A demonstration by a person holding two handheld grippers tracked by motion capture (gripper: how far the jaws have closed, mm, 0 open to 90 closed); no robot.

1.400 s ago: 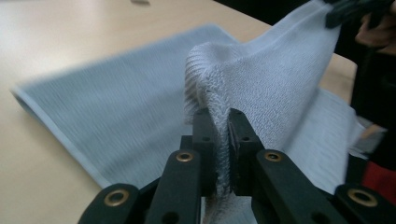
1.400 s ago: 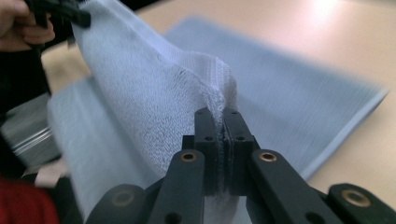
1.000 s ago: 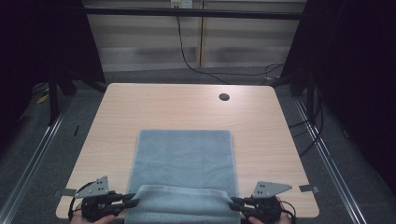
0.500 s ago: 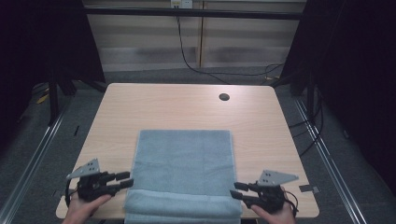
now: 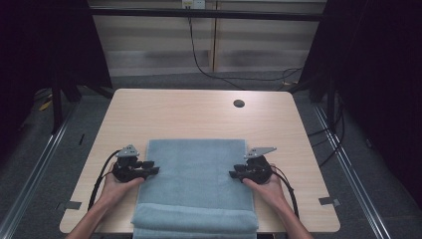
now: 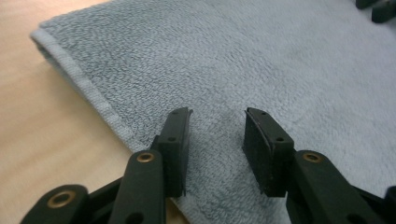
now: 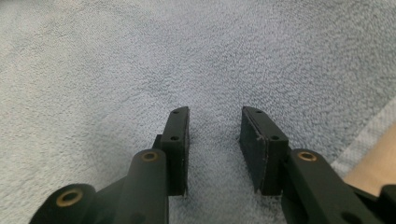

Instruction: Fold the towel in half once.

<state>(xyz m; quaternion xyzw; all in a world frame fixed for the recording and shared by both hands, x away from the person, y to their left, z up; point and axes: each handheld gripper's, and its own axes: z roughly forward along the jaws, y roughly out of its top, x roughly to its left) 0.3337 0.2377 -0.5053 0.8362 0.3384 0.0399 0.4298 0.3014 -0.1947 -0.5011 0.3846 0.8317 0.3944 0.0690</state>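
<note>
A soft blue-grey towel [image 5: 195,186] lies flat on the light wooden bench [image 5: 169,114], its near end folded over. The left gripper [image 5: 151,167] and right gripper [image 5: 234,174] sit at its left and right edges. Both have just been opening; their fingers [image 6: 176,144] are spread with nothing pinched.

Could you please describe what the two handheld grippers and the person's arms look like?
Both the left gripper and the right gripper are black, each topped by a grey three-cornered plate and trailing a black cable. Their flat rectangular jaws hinge on brass-coloured pins. The forearms are bare, with no sleeves or gloves.
</note>
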